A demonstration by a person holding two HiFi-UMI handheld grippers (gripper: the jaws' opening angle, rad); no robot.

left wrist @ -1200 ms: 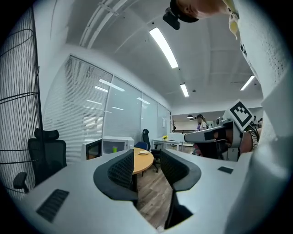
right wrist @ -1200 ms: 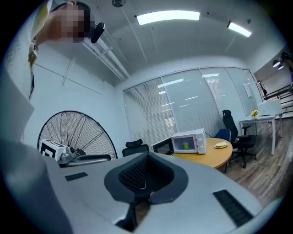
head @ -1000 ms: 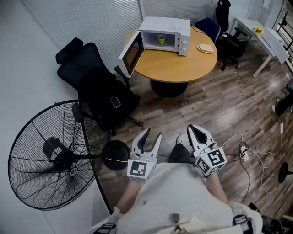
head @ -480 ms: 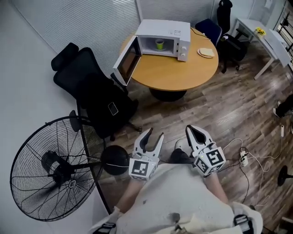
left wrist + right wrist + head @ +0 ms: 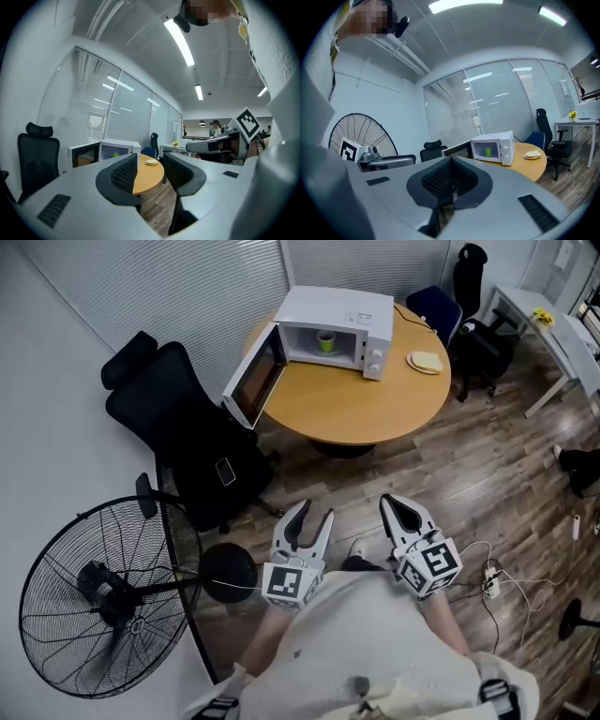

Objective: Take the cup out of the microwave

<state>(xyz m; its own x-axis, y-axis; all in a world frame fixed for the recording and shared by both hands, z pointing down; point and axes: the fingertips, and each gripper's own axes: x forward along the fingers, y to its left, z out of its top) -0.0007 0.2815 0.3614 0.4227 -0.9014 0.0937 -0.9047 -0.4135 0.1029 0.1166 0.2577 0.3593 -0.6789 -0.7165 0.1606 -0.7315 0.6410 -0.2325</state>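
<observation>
White shirt (image 5: 366,638); left gripper (image 5: 315,512) and right gripper (image 5: 394,504) grey, black-lined.

No legible text or labels.

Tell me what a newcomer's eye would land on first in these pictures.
The white microwave stands with its door swung open on the round wooden table at the top of the head view, with a green cup inside it. A big black floor fan fills the lower left. In the foreground the left gripper is open and empty, and the right gripper is shut.
</observation>
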